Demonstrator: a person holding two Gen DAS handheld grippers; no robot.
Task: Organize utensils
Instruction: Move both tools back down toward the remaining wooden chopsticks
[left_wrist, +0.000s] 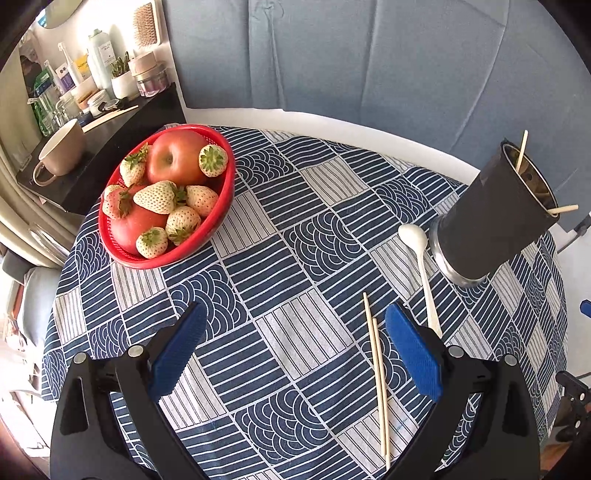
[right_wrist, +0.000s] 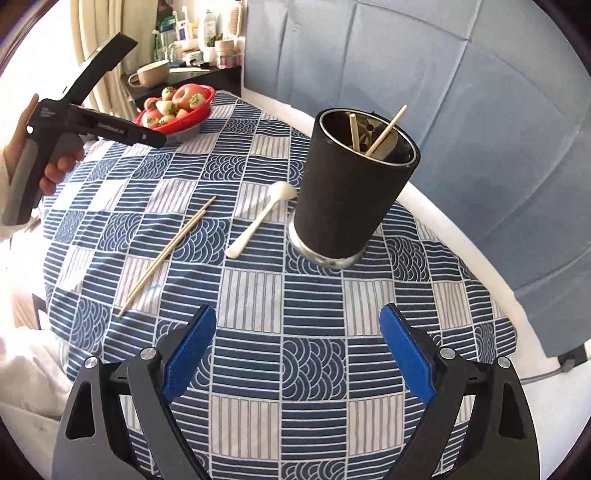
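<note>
Two chopsticks lie flat side by side on the counter, touching along most of their length, long axis running diagonally in the right wrist view, one end toward the black utensil holder, other end toward the counter edge. White spoon lies betw. chopsticks & holder, bowl end just beside the holder's metal base, handle pointing away at a similar slant. Holder stands upright w/ two sticks leaning inside. Left gripper hovers over the cloth, fingers spread wide, chopsticks lying just inside the right-hand one. Right gripper also spread, empty. Red fruit basket sits well apart.
</note>
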